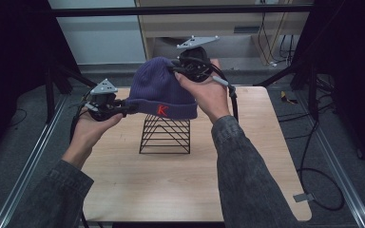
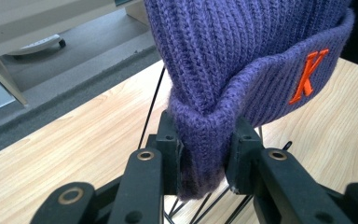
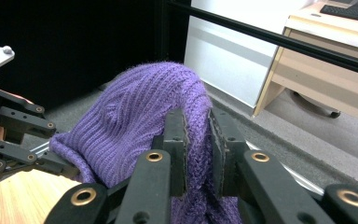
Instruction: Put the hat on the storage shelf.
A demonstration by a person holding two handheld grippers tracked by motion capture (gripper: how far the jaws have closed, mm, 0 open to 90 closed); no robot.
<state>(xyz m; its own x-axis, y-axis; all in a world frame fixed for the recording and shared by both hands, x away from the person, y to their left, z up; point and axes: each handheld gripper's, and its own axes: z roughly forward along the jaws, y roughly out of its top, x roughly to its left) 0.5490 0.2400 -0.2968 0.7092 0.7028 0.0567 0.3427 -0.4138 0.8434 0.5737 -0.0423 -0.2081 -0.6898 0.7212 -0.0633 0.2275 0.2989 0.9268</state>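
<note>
The person wears dark grey denim sleeves [image 1: 247,161] with buttoned cuffs on both forearms. Each hand carries a black two-jaw gripper, the left gripper [image 1: 132,108] and the right gripper [image 1: 175,67], topped by a grey three-cornered plate [image 1: 104,87] and trailing black cables [image 1: 231,97]. Up close, the jaw links are matt black bars with brass-ringed pivot holes [image 2: 145,155].

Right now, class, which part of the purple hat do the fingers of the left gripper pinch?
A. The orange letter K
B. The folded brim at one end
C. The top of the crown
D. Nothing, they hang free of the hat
B: in the left gripper view the left gripper has its fingers squeezed on a bunched end of the hat brim, with the orange K farther along the same band.
</note>
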